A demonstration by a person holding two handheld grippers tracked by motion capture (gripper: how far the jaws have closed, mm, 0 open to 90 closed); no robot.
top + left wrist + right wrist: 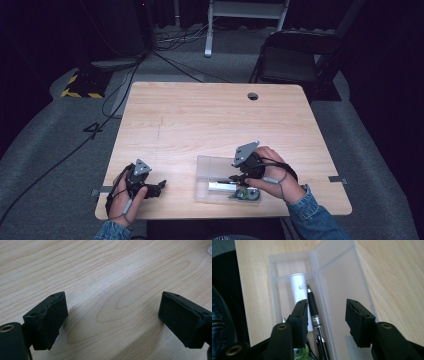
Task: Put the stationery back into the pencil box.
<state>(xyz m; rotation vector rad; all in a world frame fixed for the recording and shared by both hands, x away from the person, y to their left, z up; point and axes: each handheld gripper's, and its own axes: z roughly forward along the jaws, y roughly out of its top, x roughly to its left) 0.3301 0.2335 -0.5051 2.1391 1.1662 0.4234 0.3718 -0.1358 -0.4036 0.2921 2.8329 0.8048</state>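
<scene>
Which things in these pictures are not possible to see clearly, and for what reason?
- Print on the white tube: too small and blurred in the right gripper view.
- Green item in the clear case: hidden behind the right hand-held gripper and cut off by the bottom edge.
- Black pen: lower end cut off by the bottom edge.
- Case contents in the high view: too small, partly under the right hand.

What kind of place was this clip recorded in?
Probably a lab or studio set up for recording, not a home: a bare wooden table on grey carpet, loose cables across the floor, a folding chair, dark surroundings.
</scene>
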